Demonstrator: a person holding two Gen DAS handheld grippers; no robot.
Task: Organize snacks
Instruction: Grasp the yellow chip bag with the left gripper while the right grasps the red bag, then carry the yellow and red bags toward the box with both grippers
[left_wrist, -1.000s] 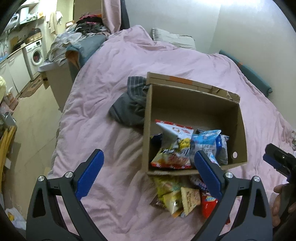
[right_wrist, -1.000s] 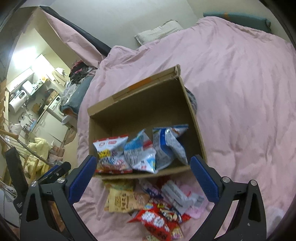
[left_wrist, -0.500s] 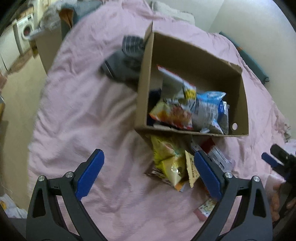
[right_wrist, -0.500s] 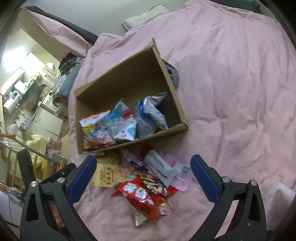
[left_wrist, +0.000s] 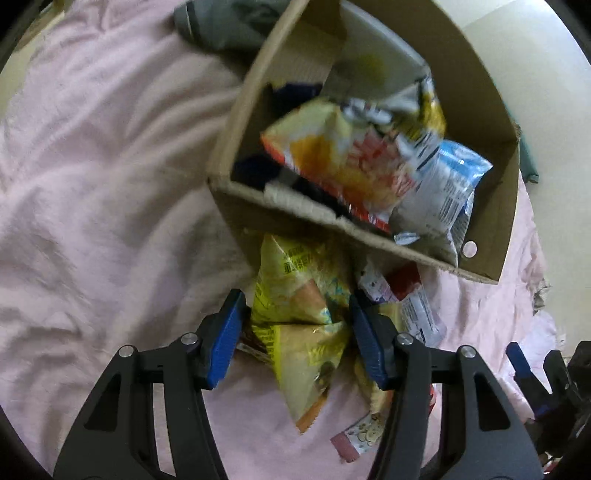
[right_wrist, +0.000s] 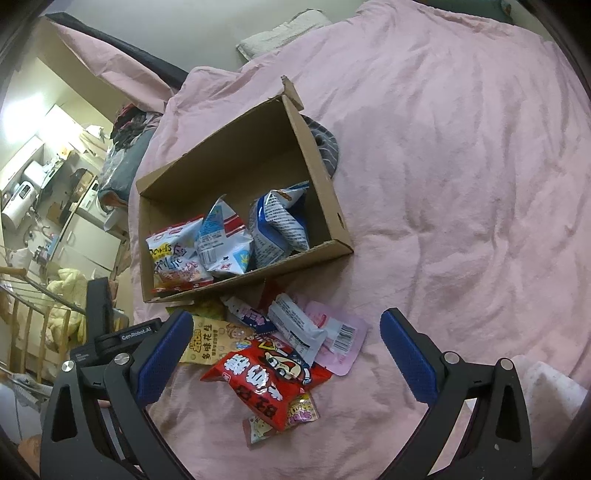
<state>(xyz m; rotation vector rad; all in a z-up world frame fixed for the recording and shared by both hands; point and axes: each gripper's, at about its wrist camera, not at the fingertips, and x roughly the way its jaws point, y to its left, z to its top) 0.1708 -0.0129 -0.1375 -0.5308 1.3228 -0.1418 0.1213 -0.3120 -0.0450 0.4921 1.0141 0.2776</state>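
Observation:
An open cardboard box (right_wrist: 325, 206) (left_wrist: 236, 110) on the pink bed holds three snack bags (right_wrist: 225, 240). Several loose snacks lie in front of it: a red bag (right_wrist: 266, 376), a pink pack (right_wrist: 336, 339), a yellow peanut pack (right_wrist: 214, 341). My left gripper (left_wrist: 295, 332) has come down around a yellow snack bag (left_wrist: 295, 295), its blue pads on either side of the bag, partly closed; I cannot tell whether they press on it. My right gripper (right_wrist: 286, 356) is wide open and empty above the loose pile.
A grey garment (right_wrist: 327, 147) lies behind the box. The pink duvet (right_wrist: 461, 184) spreads to the right. A pillow (right_wrist: 280, 33) lies at the head. The bed's left edge drops to a cluttered kitchen area (right_wrist: 55, 221).
My left gripper has dropped toward the loose pile and narrowed its jaws around the yellow bag. My right gripper has lowered and tilted down over the pile, still wide open.

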